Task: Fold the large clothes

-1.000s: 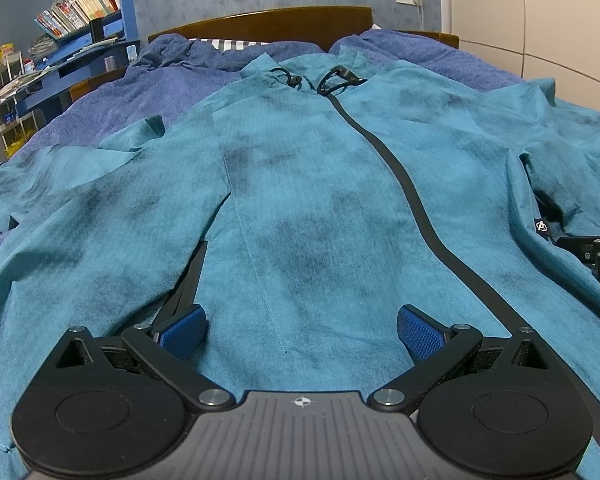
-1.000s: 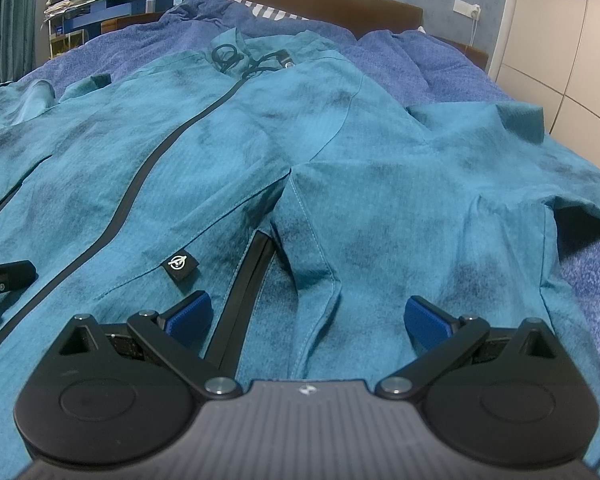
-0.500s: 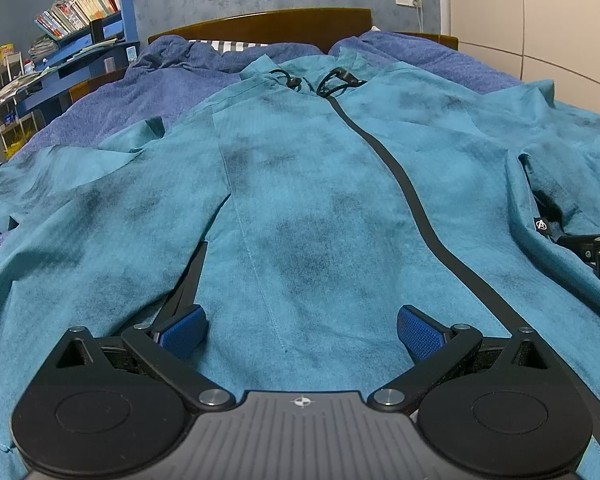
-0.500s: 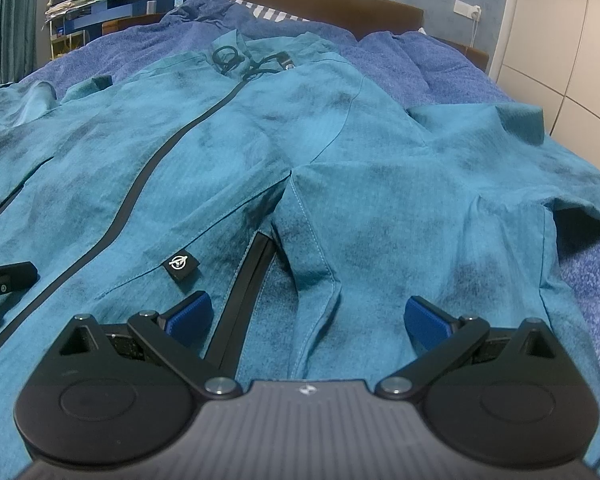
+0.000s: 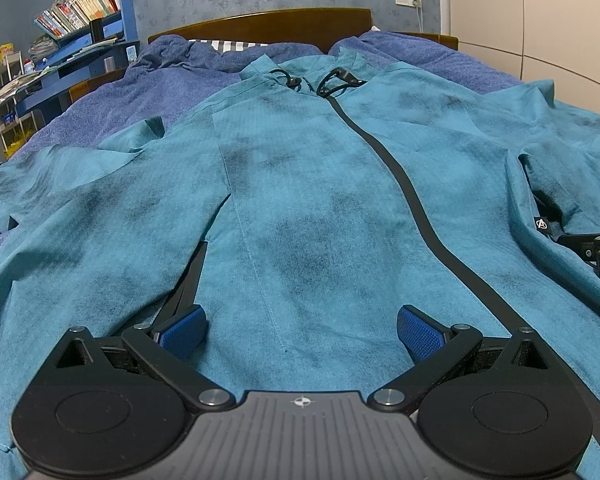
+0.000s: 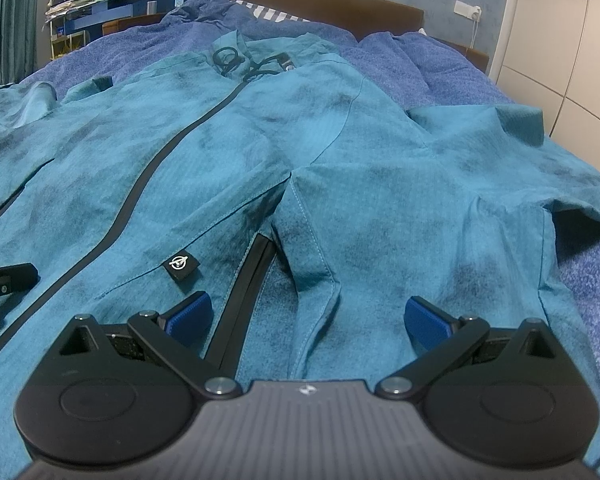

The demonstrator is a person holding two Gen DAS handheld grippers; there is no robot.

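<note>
Barely anything different over the last second. Tiny drift of the left wrist view only: teal zip-up jacket with dark smudges point(image 5: 300, 200) sitting a touch lower and to the left in frame than a second ago, black centre zipper point(image 5: 412, 192) along with it. Black tip of the right gripper point(image 5: 592, 248) at the right edge nudged slightly down and left too.

bed point(image 5: 80, 108) | blue blanket cover | teal jacket point(image 5: 312, 200) spread flat

Jacket point(image 5: 308, 208) matt mottled teal cloth; blanket point(image 6: 380, 56) rough blue terry; headboard point(image 5: 260, 26) glossy wood.
</note>
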